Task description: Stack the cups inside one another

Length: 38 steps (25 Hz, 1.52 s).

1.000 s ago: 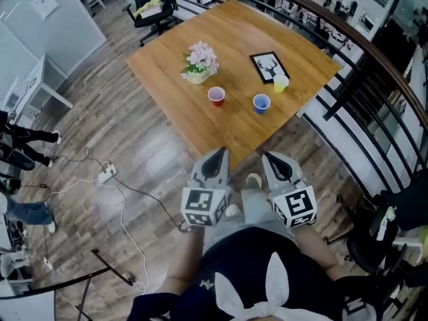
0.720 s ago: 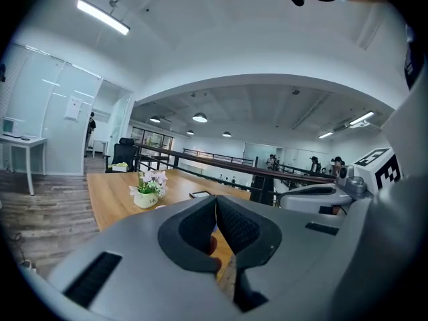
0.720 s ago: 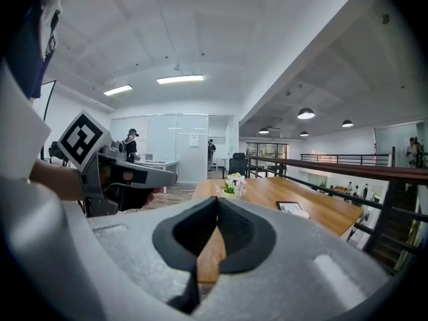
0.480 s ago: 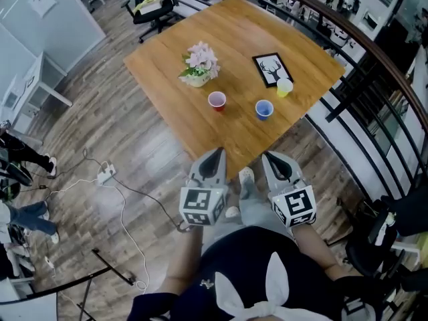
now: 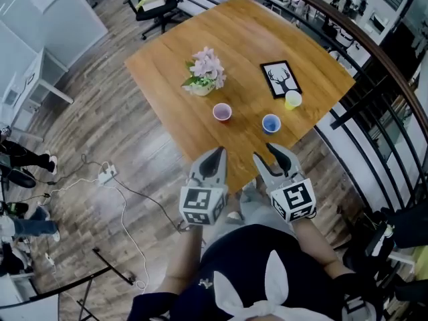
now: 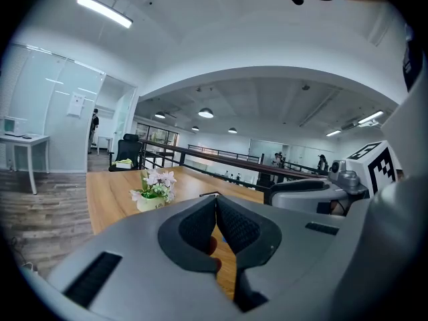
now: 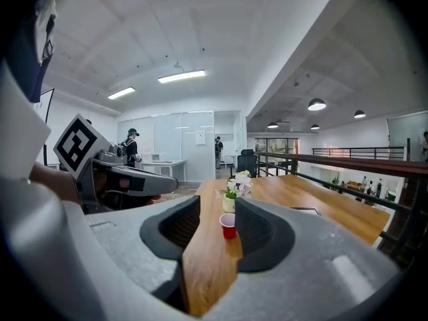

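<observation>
Three small cups stand apart near the front corner of the wooden table [image 5: 241, 39]: a red cup [image 5: 222, 112], a blue cup [image 5: 271, 123] and a yellow cup [image 5: 293, 99]. Both grippers hover short of the table's near edge, pointing at the cups. My left gripper [image 5: 217, 154] is shut and empty, its tips meeting [image 6: 216, 199]. My right gripper [image 5: 266, 152] has its jaws opening with nothing between them. In the right gripper view the red cup [image 7: 228, 225] shows far off through the gap of the right gripper [image 7: 217, 203].
A pot of pink flowers [image 5: 205, 79] stands behind the red cup, and a framed deer picture [image 5: 281, 79] lies by the yellow cup. A dark railing [image 5: 374, 52] runs along the table's right side. A cable and power strip [image 5: 105, 174] lie on the wood floor at left.
Both grippers have moved forward toward the table's near edge, and the table now looks closer. The right gripper's jaws have parted; the left stays shut.
</observation>
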{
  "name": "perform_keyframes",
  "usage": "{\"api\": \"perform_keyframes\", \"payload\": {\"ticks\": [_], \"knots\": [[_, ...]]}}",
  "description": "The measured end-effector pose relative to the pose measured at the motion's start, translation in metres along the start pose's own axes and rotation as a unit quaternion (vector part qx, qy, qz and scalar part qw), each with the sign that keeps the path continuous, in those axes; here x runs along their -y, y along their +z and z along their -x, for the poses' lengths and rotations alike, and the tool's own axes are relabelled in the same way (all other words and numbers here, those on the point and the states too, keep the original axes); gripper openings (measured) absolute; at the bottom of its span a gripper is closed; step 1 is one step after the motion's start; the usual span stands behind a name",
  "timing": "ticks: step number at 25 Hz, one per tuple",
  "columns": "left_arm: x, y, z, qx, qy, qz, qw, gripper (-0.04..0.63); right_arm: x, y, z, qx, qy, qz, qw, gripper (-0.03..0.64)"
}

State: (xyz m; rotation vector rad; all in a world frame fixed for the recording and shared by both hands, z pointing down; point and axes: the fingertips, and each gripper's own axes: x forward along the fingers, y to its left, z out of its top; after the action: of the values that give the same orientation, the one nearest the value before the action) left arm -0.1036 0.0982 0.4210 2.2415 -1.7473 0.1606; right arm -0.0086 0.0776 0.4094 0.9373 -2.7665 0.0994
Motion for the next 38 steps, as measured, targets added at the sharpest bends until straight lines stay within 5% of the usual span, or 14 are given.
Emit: {"api": "perform_keyframes", "payload": {"ticks": [19,38], "knots": [[-0.081,0.026,-0.063,-0.017,0.053,0.018,0.9983,0.015,0.031,0.026,-0.121,-0.031,0.073,0.058,0.995,0.313],[-0.129,0.012,-0.099,-0.053,0.094,0.033,0.9936,0.015,0.033,-0.028,-0.206,-0.129,0.151,0.071,0.977,0.348]]}}
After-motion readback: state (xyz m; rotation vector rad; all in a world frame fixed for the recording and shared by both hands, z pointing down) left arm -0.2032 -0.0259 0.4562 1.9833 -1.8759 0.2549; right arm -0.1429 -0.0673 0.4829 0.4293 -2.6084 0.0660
